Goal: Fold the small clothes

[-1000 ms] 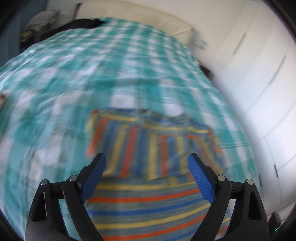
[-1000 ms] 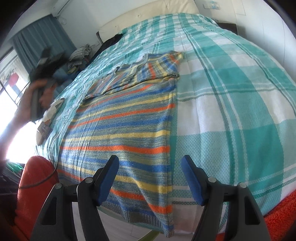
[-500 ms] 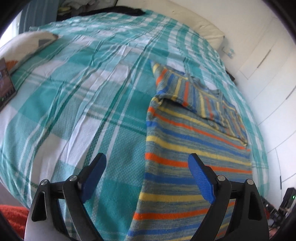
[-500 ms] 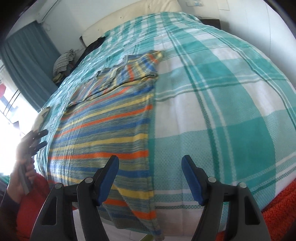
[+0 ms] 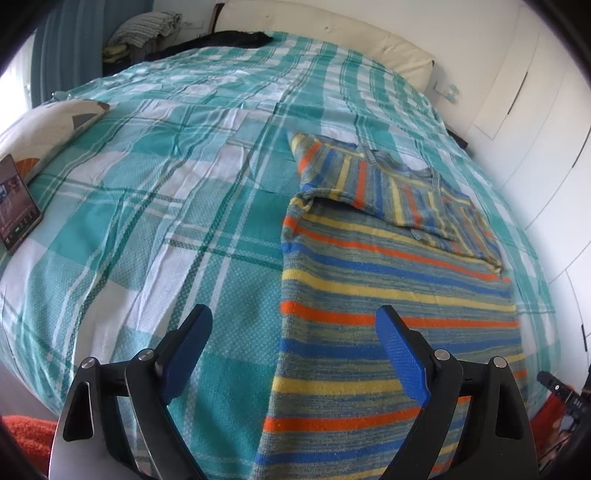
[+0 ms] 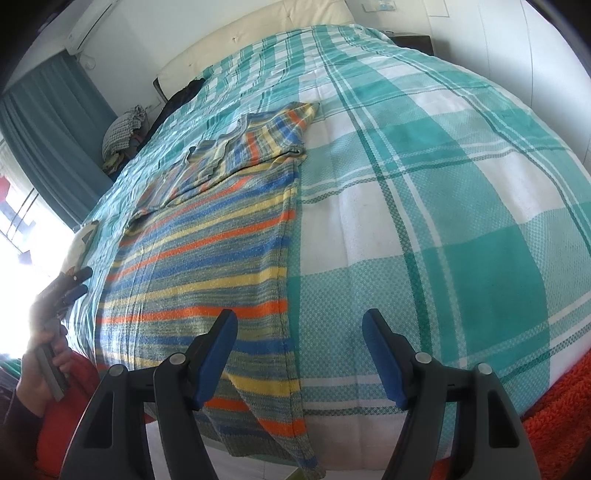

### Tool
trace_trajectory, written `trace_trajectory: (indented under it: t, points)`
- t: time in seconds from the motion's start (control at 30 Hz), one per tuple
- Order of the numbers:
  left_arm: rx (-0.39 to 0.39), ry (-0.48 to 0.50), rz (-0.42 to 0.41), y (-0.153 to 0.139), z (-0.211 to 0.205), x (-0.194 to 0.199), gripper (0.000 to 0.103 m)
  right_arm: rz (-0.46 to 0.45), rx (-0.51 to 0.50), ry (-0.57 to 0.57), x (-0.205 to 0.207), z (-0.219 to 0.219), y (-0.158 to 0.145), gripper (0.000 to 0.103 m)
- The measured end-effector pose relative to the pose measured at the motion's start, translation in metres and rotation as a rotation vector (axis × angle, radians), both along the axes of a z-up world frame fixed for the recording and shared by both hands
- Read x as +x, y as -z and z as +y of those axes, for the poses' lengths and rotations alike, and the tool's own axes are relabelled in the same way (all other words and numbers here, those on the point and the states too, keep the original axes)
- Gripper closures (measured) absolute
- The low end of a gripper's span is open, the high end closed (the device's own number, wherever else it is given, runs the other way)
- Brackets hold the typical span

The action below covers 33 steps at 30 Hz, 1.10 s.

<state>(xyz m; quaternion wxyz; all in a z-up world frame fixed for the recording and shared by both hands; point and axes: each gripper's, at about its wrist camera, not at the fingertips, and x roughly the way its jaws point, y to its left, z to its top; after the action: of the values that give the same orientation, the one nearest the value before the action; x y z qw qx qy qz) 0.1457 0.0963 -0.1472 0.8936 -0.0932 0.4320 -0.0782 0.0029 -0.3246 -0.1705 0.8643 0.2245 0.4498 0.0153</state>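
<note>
A striped sweater (image 5: 388, 280) in blue, yellow and orange lies flat on the teal plaid bed (image 5: 166, 206), its sleeves folded across the chest. My left gripper (image 5: 293, 312) hovers open above the sweater's left side edge near the hem, with nothing between its blue pads (image 5: 400, 347). In the right wrist view the sweater (image 6: 207, 254) has its hem hanging over the bed's (image 6: 443, 221) near edge. My right gripper (image 6: 300, 317) stands open over the garment's right side edge, empty. At the left of that view a hand (image 6: 40, 369) holds the left gripper (image 6: 75, 282).
A tablet (image 5: 16, 206) and a patterned pillow (image 5: 48, 122) lie at the bed's left side. A dark garment (image 5: 221, 38) and a clothes pile (image 5: 147, 29) sit by the headboard. White wardrobe doors (image 5: 535, 110) stand to the right; an orange rug (image 6: 554, 417) lies below.
The left gripper swung from over the sweater's middle to its left edge and came down toward the near side of the bed. The right gripper has barely shifted; both stay open.
</note>
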Motion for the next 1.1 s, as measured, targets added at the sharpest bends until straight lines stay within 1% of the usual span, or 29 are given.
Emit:
trace_trajectory:
  t: [0.27,0.7,1.1]
  points:
    - [-0.012,-0.031,-0.013,-0.0002,0.0058,0.0017,0.012,-0.005,0.010,0.015,-0.0017,-0.0035,-0.0015,0.033]
    - [-0.004,-0.024,-0.014,0.0006,0.0067,0.0012,0.012,-0.001,-0.007,-0.005,0.0006,0.0027,-0.0021,0.033]
    - [0.020,-0.002,-0.003,0.0022,0.0004,0.0007,0.012,0.000,0.005,0.003,0.0000,0.0016,-0.0013,0.033]
